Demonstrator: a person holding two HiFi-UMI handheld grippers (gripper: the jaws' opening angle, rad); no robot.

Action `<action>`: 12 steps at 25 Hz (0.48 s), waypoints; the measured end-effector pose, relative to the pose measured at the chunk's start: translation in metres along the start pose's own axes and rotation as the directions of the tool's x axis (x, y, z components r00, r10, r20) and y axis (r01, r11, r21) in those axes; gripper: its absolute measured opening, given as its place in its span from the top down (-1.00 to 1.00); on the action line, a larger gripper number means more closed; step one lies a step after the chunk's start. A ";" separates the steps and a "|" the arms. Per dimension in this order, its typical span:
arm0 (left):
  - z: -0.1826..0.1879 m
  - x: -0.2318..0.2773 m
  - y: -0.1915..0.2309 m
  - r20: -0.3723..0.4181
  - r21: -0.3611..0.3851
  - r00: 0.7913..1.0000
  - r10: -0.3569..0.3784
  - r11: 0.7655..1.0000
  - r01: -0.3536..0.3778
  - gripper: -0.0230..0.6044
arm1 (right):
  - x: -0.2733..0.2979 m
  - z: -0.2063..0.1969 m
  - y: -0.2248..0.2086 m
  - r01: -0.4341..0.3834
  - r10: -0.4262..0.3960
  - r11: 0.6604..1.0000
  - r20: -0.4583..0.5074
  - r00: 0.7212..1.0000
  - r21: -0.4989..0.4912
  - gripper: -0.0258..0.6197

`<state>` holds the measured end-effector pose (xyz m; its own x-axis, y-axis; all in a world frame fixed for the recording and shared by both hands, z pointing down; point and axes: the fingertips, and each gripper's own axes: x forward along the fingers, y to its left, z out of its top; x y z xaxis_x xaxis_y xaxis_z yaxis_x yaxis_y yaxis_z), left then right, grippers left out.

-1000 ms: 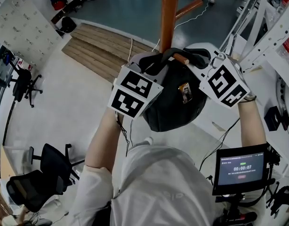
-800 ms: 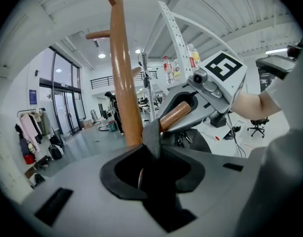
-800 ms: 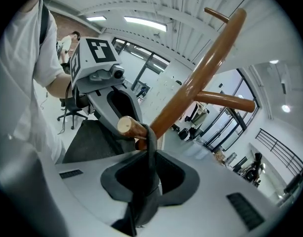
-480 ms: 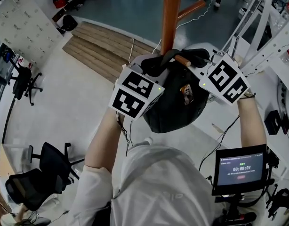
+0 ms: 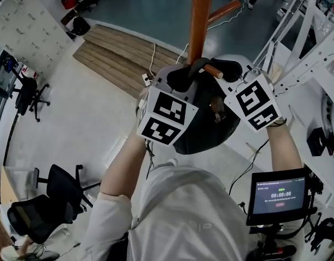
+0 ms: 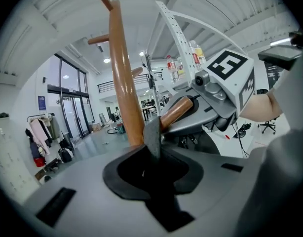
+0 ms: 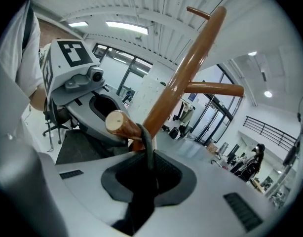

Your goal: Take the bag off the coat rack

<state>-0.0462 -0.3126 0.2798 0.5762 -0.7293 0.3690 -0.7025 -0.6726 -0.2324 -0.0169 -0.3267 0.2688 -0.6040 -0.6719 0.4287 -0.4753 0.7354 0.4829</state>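
Observation:
A black bag [image 5: 206,125] hangs by its strap from a short wooden peg [image 5: 213,69] on the brown coat rack pole [image 5: 200,20]. My left gripper [image 5: 180,78] and right gripper [image 5: 228,69] flank the peg, each shut on the strap. In the left gripper view the grey strap [image 6: 152,134] rises from my left gripper [image 6: 154,154] and lies over the peg [image 6: 176,111]. The right gripper view shows the strap [image 7: 145,143] looped over the peg's end [image 7: 122,124], coming up out of my right gripper [image 7: 147,169]. Most of the bag is hidden behind the marker cubes.
A white shelf frame [image 5: 304,31] stands close on the right. A small screen on a stand [image 5: 278,194] is at the lower right. Black office chairs [image 5: 53,200] stand at the lower left. A wooden floor strip [image 5: 118,58] and cables lie behind the pole.
My left gripper has shifted right and down, closer to the right one, and the bag has swung slightly right with it. The strap still lies over the peg.

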 end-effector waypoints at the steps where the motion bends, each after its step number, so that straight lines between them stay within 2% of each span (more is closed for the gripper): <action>1: -0.001 0.001 0.000 0.002 0.005 1.000 0.014 1.000 -0.014 0.69 | 0.000 -0.001 0.000 0.014 -0.014 1.000 0.007 1.000 0.005 0.79; 6: 0.001 -0.005 -0.001 0.012 0.019 1.000 0.028 0.999 -0.029 0.72 | -0.005 0.004 -0.001 0.073 -0.074 0.997 0.023 0.997 0.032 0.79; 12: 0.000 -0.004 0.003 -0.009 0.022 1.000 0.007 1.000 -0.007 0.74 | -0.004 0.006 -0.005 0.066 -0.067 0.994 0.010 0.998 0.084 0.79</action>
<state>-0.0511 -0.3115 0.2777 0.5673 -0.7329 0.3755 -0.6972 -0.6701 -0.2547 -0.0160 -0.3275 0.2597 -0.5772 -0.7189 0.3874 -0.5663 0.6941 0.4444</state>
